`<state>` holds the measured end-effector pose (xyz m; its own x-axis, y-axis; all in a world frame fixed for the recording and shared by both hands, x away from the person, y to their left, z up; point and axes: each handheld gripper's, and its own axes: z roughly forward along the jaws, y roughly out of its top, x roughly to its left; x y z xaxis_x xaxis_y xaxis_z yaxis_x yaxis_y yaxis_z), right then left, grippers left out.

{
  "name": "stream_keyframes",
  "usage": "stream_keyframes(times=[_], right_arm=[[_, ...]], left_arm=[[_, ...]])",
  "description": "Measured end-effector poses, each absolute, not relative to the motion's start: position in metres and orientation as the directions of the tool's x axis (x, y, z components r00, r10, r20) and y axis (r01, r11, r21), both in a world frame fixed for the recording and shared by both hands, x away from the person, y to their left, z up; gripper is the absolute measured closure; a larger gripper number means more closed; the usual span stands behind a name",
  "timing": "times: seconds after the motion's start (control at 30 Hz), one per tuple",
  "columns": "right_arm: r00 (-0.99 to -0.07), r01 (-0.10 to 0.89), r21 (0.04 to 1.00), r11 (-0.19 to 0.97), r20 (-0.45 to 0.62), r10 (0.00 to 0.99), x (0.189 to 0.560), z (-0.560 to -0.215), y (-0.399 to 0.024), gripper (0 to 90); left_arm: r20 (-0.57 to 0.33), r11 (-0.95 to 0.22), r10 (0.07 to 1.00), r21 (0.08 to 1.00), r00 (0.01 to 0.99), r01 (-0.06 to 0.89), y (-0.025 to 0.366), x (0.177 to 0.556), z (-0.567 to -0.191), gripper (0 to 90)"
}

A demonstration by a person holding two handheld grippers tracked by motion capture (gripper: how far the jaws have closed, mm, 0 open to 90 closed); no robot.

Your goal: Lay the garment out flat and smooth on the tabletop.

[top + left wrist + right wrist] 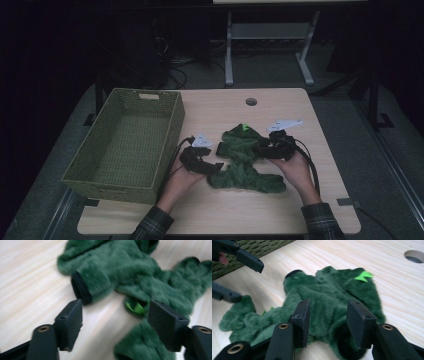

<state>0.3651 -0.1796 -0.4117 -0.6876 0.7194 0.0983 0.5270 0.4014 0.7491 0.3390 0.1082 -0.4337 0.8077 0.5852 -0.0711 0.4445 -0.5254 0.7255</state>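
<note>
A dark green plush garment (245, 165) with black cuffs and bright green spikes lies crumpled on the wooden table (220, 215). My left gripper (216, 167) is at its left edge. In the left gripper view the jaws of this gripper (115, 306) stand wide open over bare table, with the garment (120, 267) just beyond and nothing pressed between the pads. My right gripper (261, 148) reaches in from the garment's right side. Its jaws (328, 307) stand apart above the plush (329, 285), not squeezing it. The left gripper (242, 277) also appears open at the top left of that view.
A green woven basket (120, 187) stands empty on the table's left side, close to my left hand; its wall (262, 246) shows in the right gripper view. A round cable hole (251, 101) is near the far edge. Table legs and cables lie on the floor beyond.
</note>
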Motion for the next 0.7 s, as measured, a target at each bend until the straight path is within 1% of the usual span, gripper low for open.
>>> stream_keyframes(times=[0.1,0.13,0.23,0.57,0.7], right_arm=[[-0.705,0.522,0.744,0.418,0.099,0.703,0.36,-0.412,-0.175,53.6],[-0.71,0.522,0.746,0.414,0.111,0.695,0.358,-0.412,-0.173,54.1],[-0.721,0.504,0.753,0.422,0.098,0.686,0.352,-0.413,-0.169,54.7],[-0.757,0.495,0.757,0.427,0.134,0.64,0.335,-0.413,-0.149,59.5],[-0.778,0.48,0.761,0.437,0.14,0.612,0.33,-0.413,-0.14,63.0]], left_arm=[[-0.054,-0.539,0.58,0.723,0.813,0.432,0.109,0.324,-0.44,19.2],[-0.054,-0.54,0.58,0.722,0.813,0.433,0.109,0.321,-0.441,17.7],[-0.025,-0.562,0.577,0.714,0.817,0.419,0.112,0.308,-0.447,14.1],[0.022,-0.576,0.582,0.717,0.813,0.393,0.124,0.277,-0.462,12.5],[0.014,-0.576,0.585,0.711,0.811,0.403,0.13,0.27,-0.466,12.5]])
